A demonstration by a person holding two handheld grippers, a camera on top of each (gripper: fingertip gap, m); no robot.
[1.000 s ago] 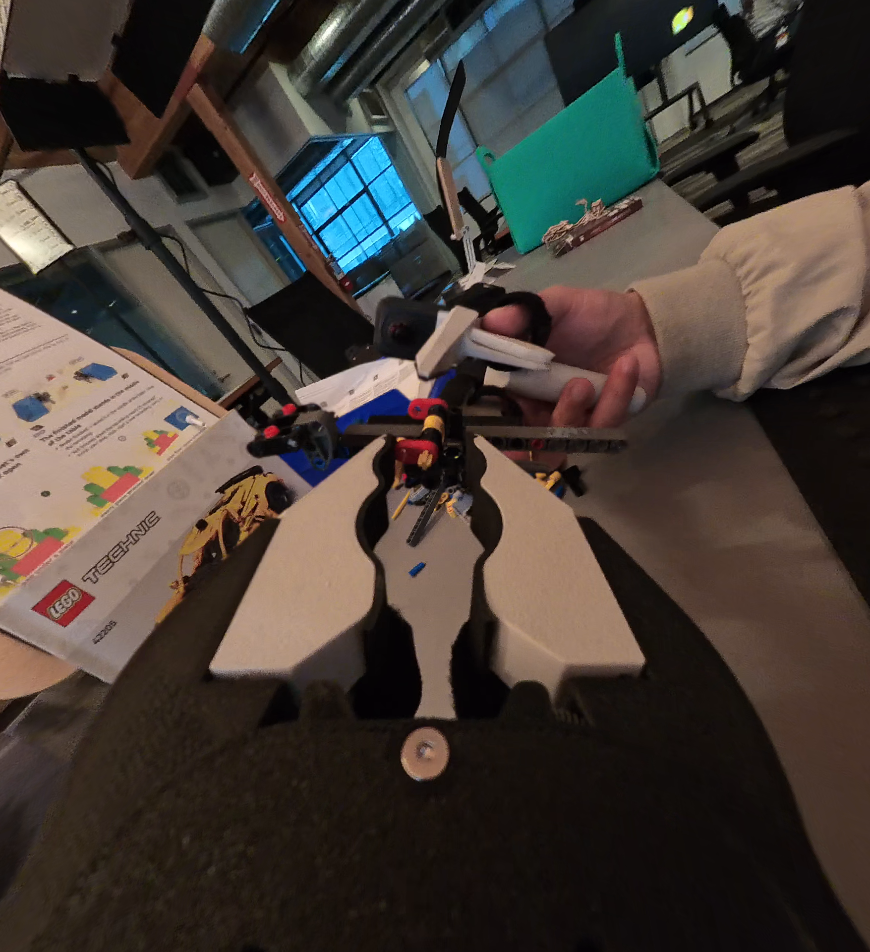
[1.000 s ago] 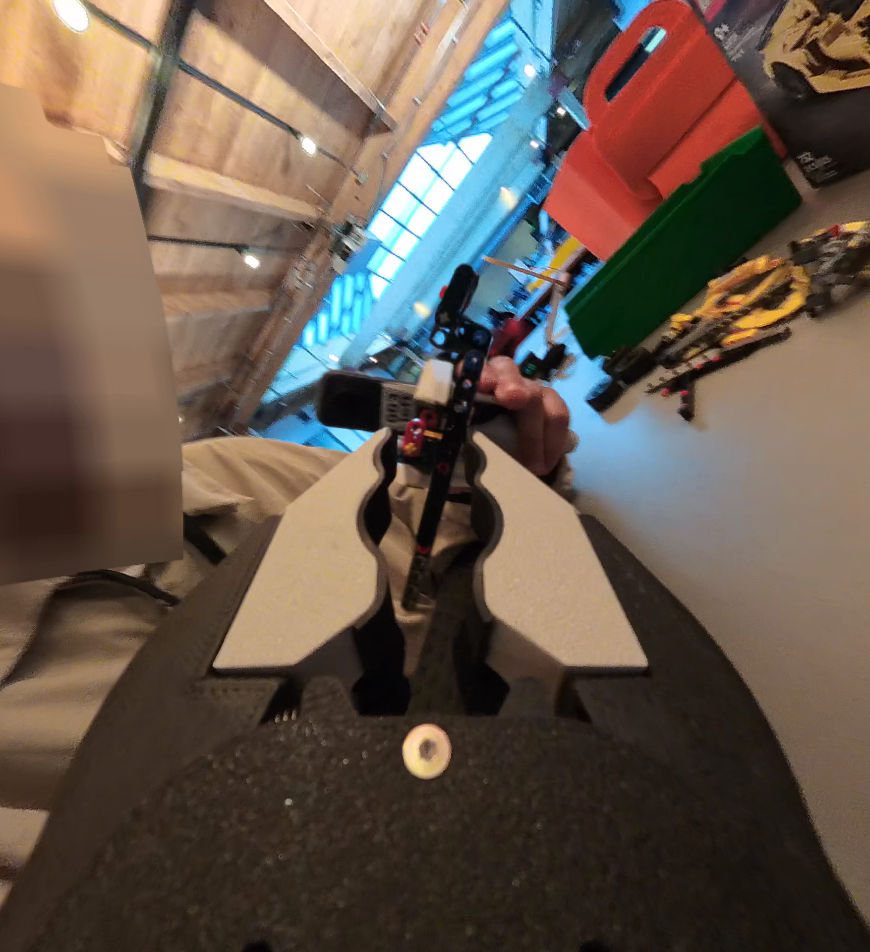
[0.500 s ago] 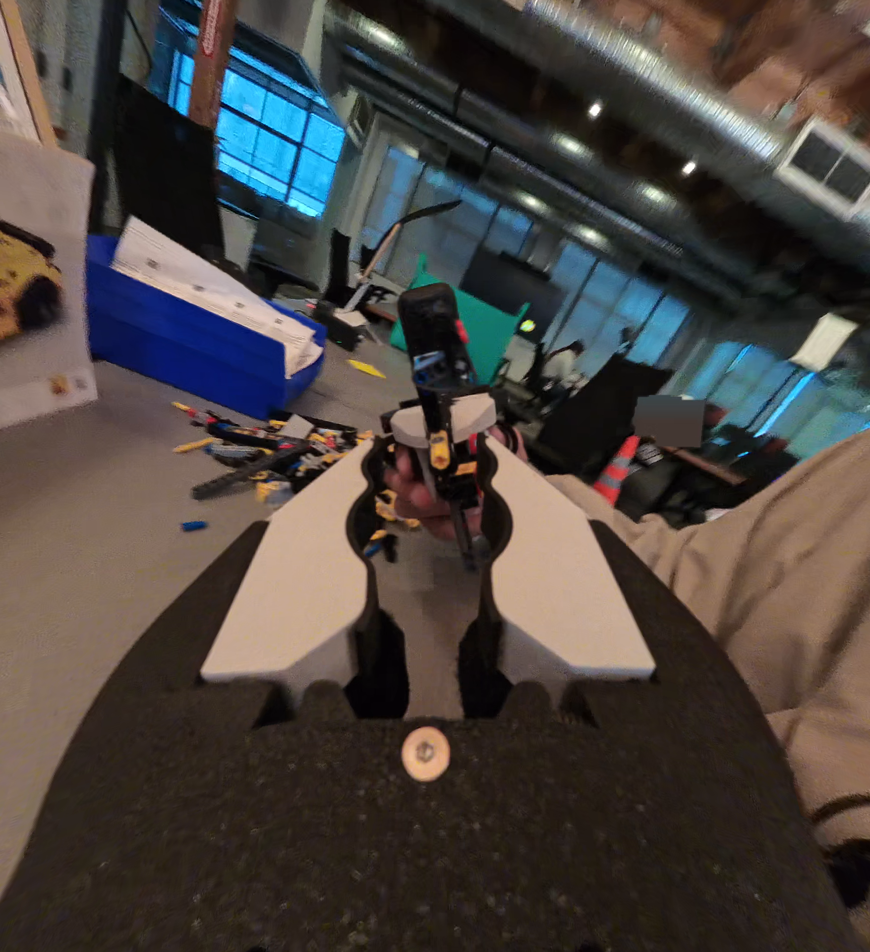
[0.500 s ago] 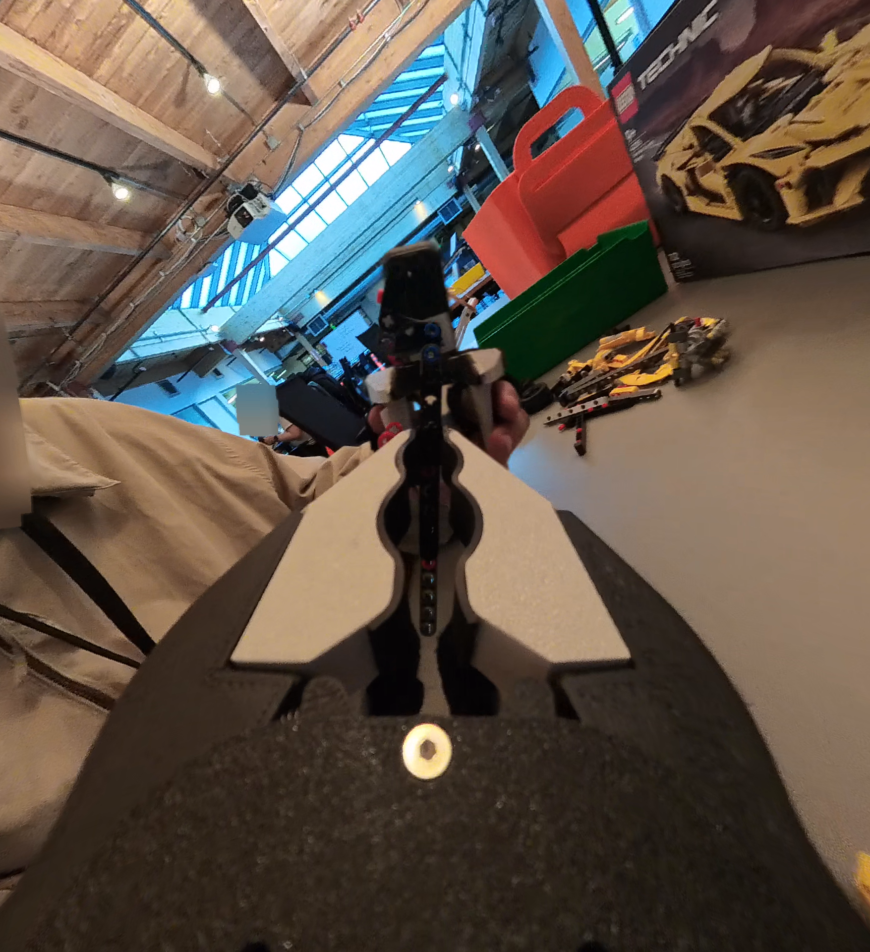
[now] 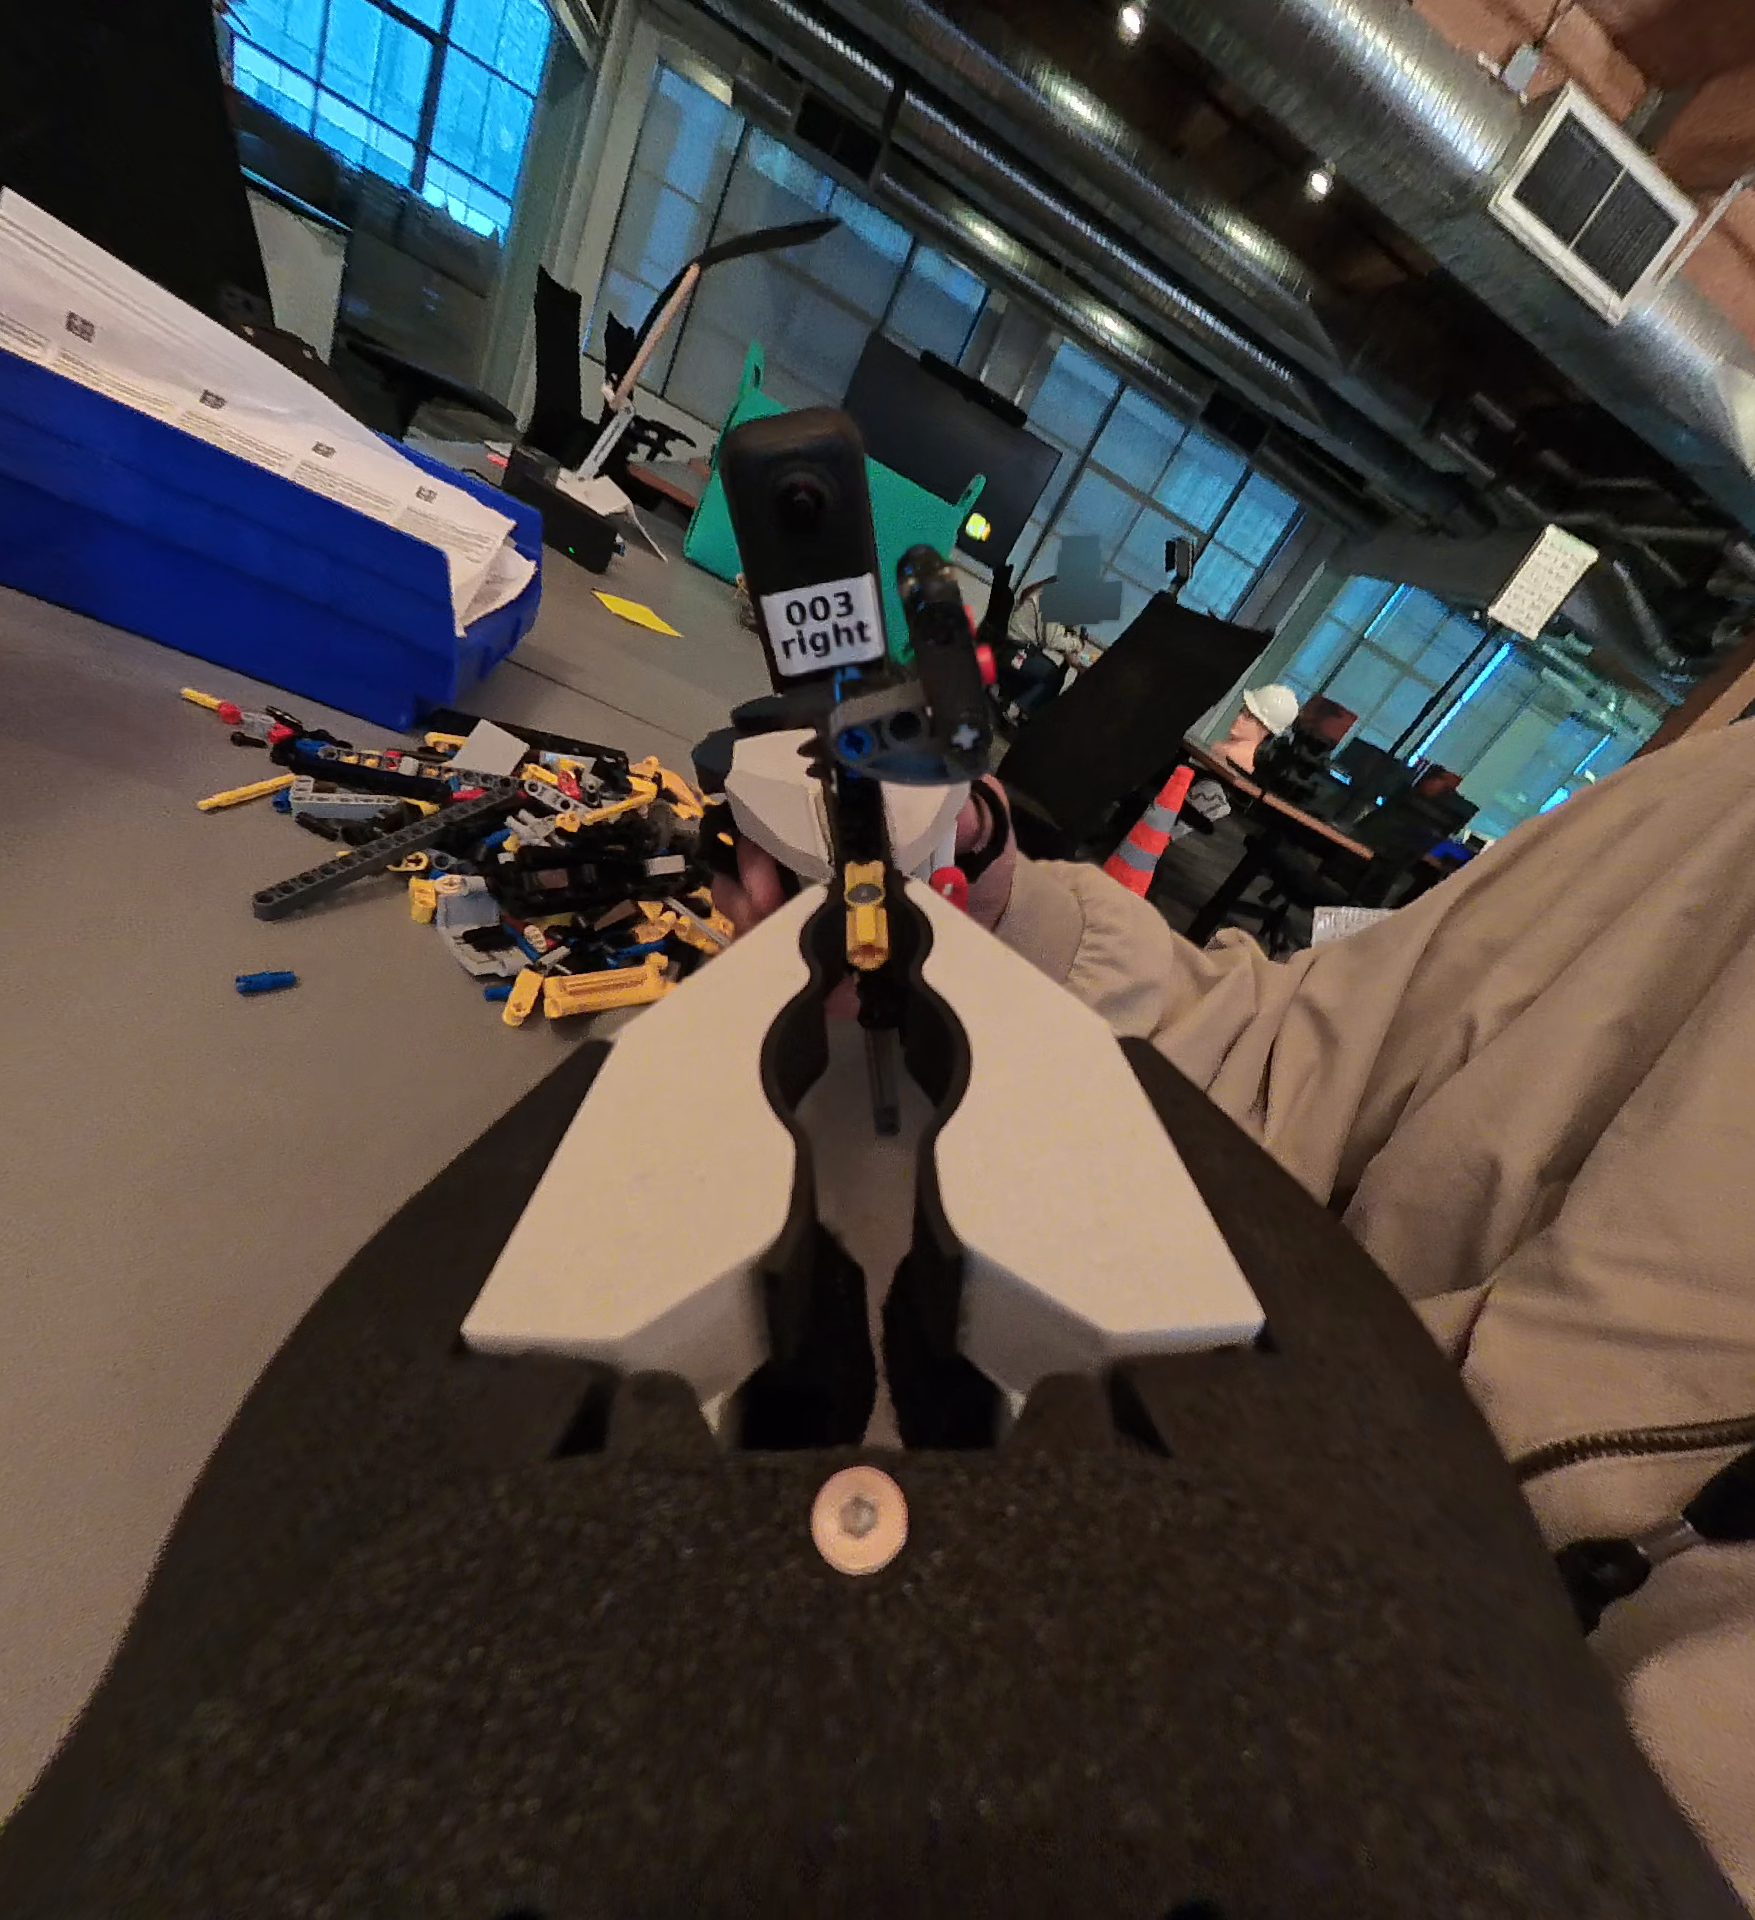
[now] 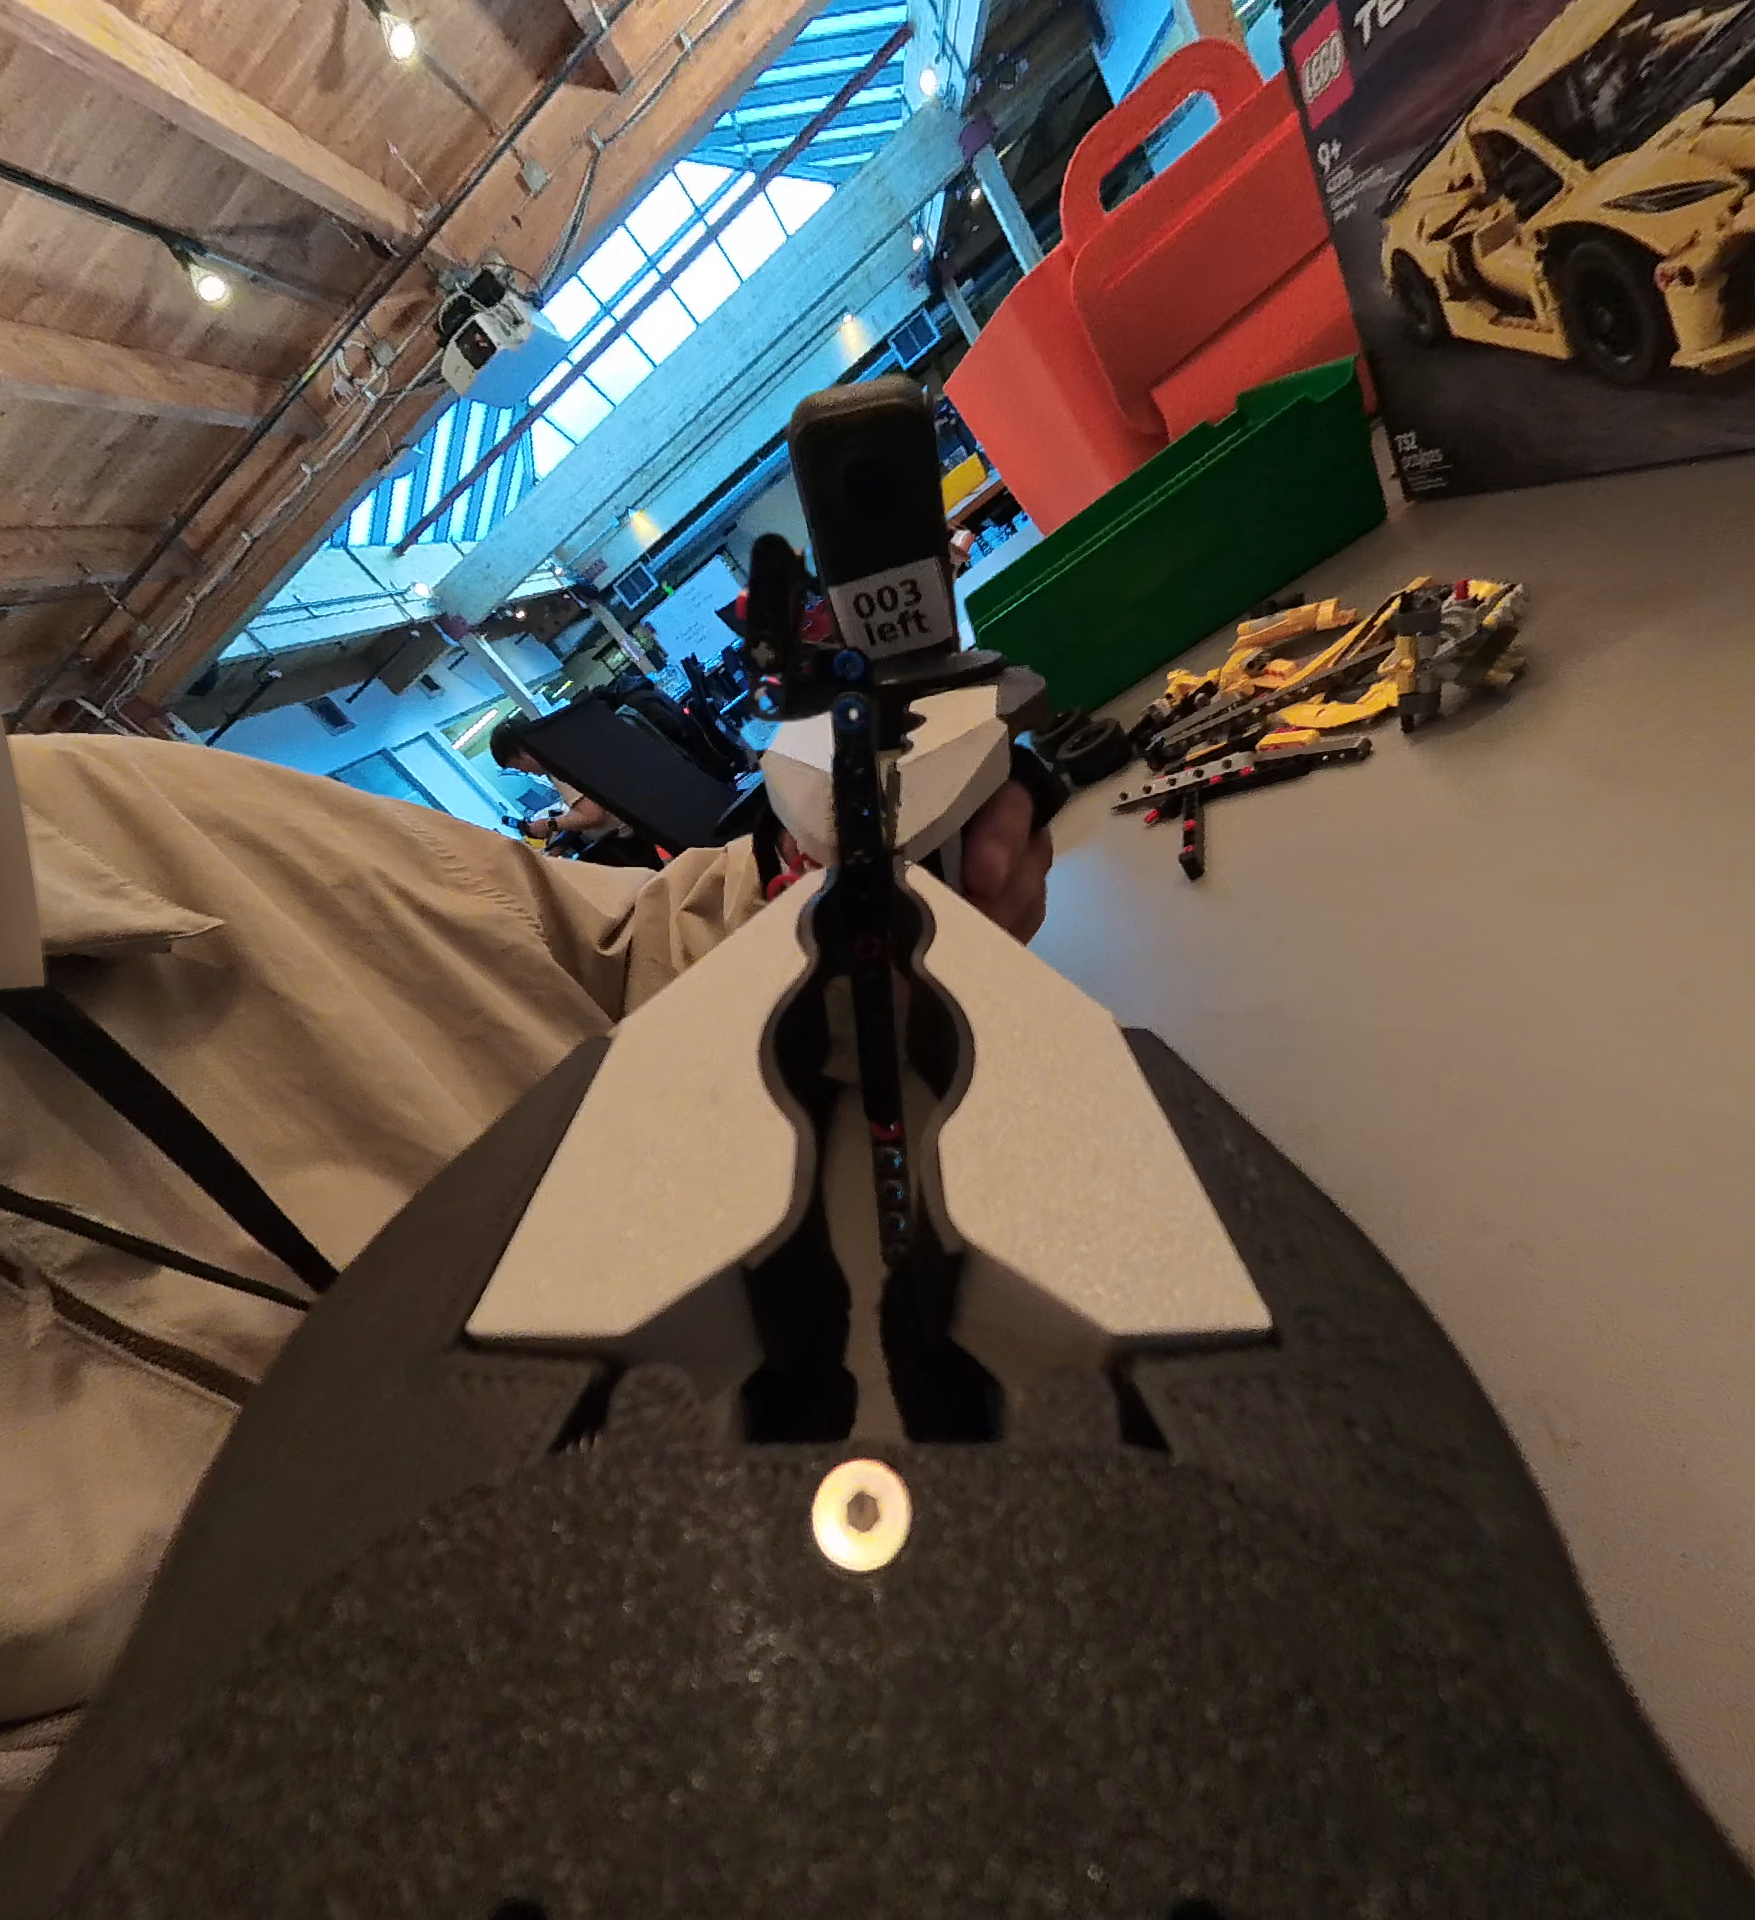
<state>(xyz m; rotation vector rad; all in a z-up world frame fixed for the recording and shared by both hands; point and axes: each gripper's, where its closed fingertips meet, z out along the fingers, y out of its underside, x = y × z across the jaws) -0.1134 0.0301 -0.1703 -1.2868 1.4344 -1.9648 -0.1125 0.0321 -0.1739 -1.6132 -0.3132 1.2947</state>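
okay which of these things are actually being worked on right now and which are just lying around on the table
In hand: left gripper and right gripper, both shut on the black beam assembly.

Lying about: loose brick pile, blue bin, green bin, half-built yellow car.

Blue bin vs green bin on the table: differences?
The blue bin holds a stack of printed paper sheets; the green bin shows no contents from this angle. Beside the blue bin lies a mixed pile of small loose toy parts; near the green bin lie longer yellow and black built sections. An orange handled case stands behind the green bin; none behind the blue bin. Both rest on the grey table.
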